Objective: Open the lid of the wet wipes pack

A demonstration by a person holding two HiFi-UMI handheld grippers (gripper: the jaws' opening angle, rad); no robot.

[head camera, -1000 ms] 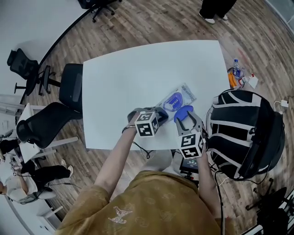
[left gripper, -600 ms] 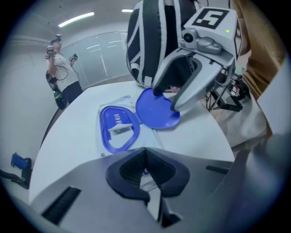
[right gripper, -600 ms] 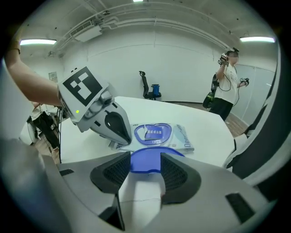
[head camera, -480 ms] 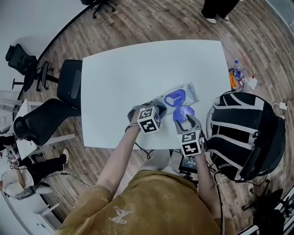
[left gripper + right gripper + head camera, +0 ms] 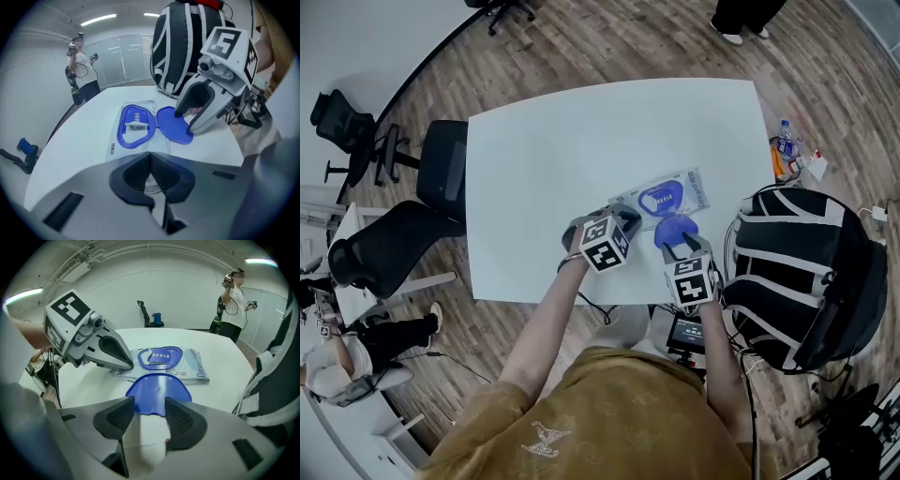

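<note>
The wet wipes pack (image 5: pixel 686 190) lies near the front right of the white table (image 5: pixel 544 159). Its blue lid (image 5: pixel 674 229) is swung open toward me, away from the blue ring (image 5: pixel 662 199) around the opening. My left gripper (image 5: pixel 625 218) is shut on the pack's clear near edge (image 5: pixel 151 151), its pads pressed together on the film. My right gripper (image 5: pixel 679 244) is open, and the free edge of the lid (image 5: pixel 158 389) lies between its separated fingers. In the right gripper view the pack (image 5: pixel 190 363) lies beyond the lid, with the left gripper (image 5: pixel 128 365) on its left end.
A black-and-white striped backpack (image 5: pixel 802 272) stands right of the table. Bottles (image 5: pixel 784 141) sit on the floor beyond it. Black office chairs (image 5: pixel 441 183) stand at the table's left. A person (image 5: pixel 232 296) stands past the far end.
The lid has come down from a raised tilt and lies flatter toward me. The right gripper drew slightly back. The left gripper has kept its hold on the pack.
</note>
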